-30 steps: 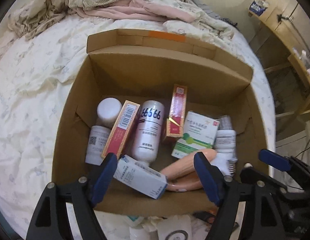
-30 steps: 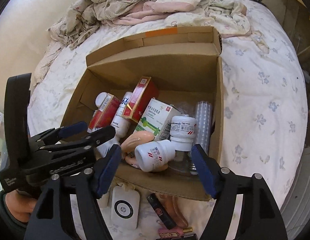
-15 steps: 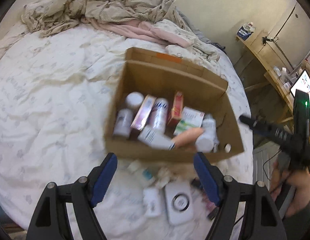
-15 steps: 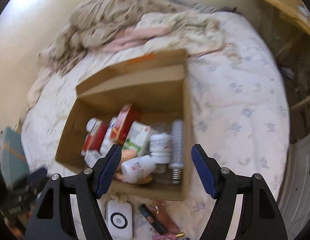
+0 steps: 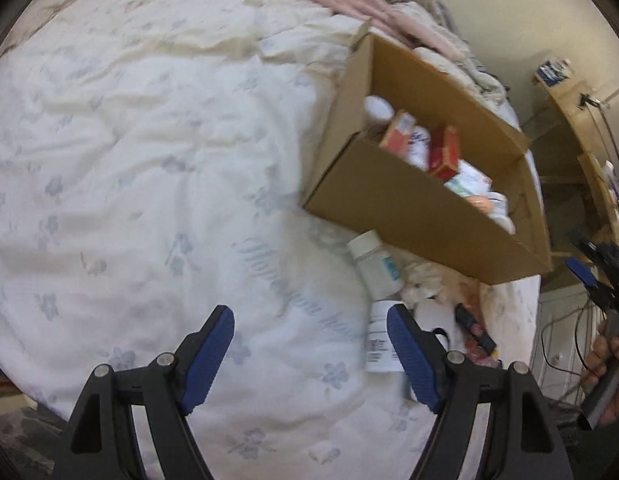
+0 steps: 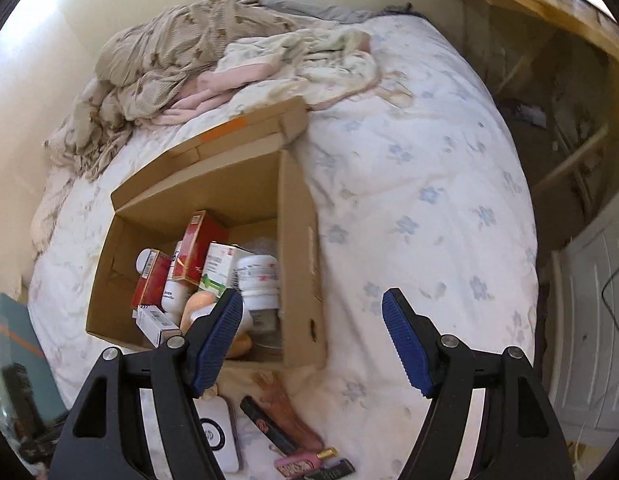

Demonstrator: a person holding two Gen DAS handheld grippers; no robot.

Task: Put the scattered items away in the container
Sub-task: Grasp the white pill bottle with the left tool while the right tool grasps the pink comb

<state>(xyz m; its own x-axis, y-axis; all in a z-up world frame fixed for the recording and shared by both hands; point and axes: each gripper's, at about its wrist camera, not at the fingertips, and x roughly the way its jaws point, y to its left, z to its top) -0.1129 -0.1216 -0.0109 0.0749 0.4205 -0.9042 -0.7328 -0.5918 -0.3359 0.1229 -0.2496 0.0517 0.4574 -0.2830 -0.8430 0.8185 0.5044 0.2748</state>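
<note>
Both your left gripper point(image 5: 309, 354) and right gripper point(image 6: 311, 336) hang released, empty. The white bottle point(image 5: 375, 266) at one o'clock looks light, rigid, slippery: grasp across its body.

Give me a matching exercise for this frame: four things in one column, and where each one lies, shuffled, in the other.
Things:
1. red carton
2. white bottle with blue label
3. white card with a black ring
4. pile of crumpled bedclothes

Places:
A. on the quilt just outside the near wall of the cardboard box, beside the left finger of the right gripper
B. at the far end of the bed, beyond the box
C. standing tilted inside the box
D. lying on the quilt in front of the box, ahead of the left gripper

Pairs: 1-C, 2-D, 3-A, 4-B
</note>
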